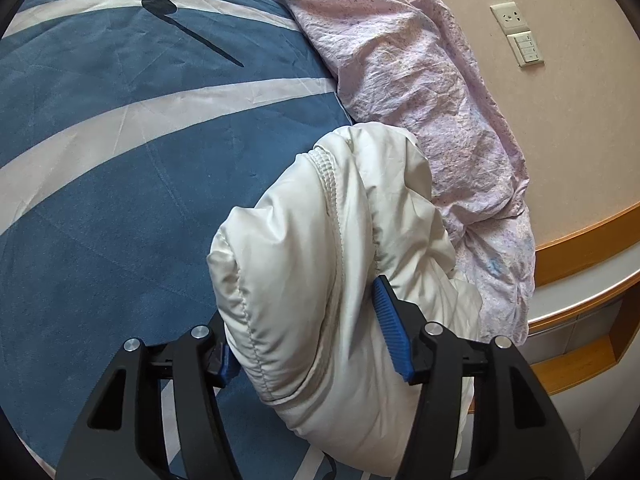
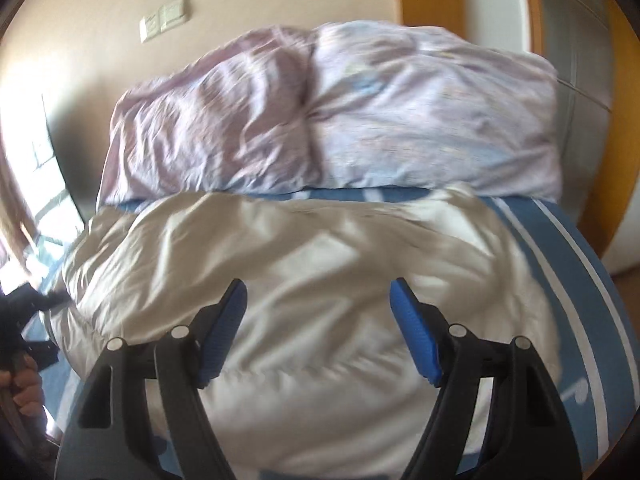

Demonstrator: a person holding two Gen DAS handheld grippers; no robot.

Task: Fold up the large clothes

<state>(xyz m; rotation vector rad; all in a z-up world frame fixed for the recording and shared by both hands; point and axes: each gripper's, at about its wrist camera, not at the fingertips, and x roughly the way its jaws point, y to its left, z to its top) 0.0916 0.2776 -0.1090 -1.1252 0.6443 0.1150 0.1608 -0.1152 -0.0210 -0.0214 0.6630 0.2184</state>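
A white puffer jacket [image 1: 320,264] lies on a bed with a blue and white striped cover [image 1: 120,184]. In the left wrist view a thick bunched fold of the jacket sits between the jaws of my left gripper [image 1: 316,332], which stand wide around it; the left pad is mostly hidden by fabric. In the blurred right wrist view the jacket [image 2: 304,264] spreads across the bed. My right gripper [image 2: 318,320] is open just above the jacket, holding nothing. My left gripper [image 2: 24,320] and the hand holding it show at that view's left edge.
A crumpled pink-lilac duvet [image 1: 432,112] [image 2: 328,120] is heaped at the bed's head against a beige wall with a socket and switches [image 1: 520,36]. A wooden-edged white ledge [image 1: 584,280] runs beside the bed. A bright window [image 2: 32,184] is at left.
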